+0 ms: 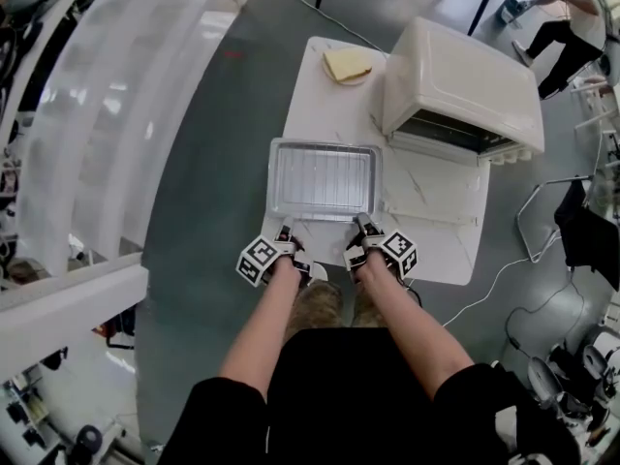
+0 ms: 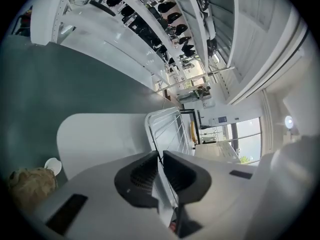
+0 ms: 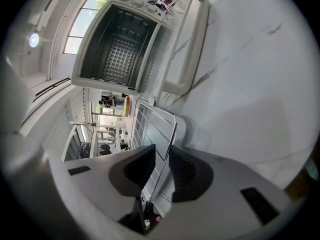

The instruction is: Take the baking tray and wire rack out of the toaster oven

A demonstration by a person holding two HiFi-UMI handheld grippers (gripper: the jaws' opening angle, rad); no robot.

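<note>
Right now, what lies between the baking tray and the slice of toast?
Nothing stands there: only bare white table top separates the baking tray from the toast, as the head view shows.

Black short sleeves (image 1: 218, 410); left claw (image 1: 285, 232) and right claw (image 1: 363, 223) are pale grey, with ribbed black pads (image 2: 140, 176) and marker cubes (image 1: 259, 260).

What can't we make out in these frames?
Head view: toaster oven cavity, hidden under its own top.
Both gripper views: whether the jaws clamp the baking tray rim alone or the wire rack too; contact hidden between them.
Right gripper view: oven knobs, distorted at the top edge.
</note>
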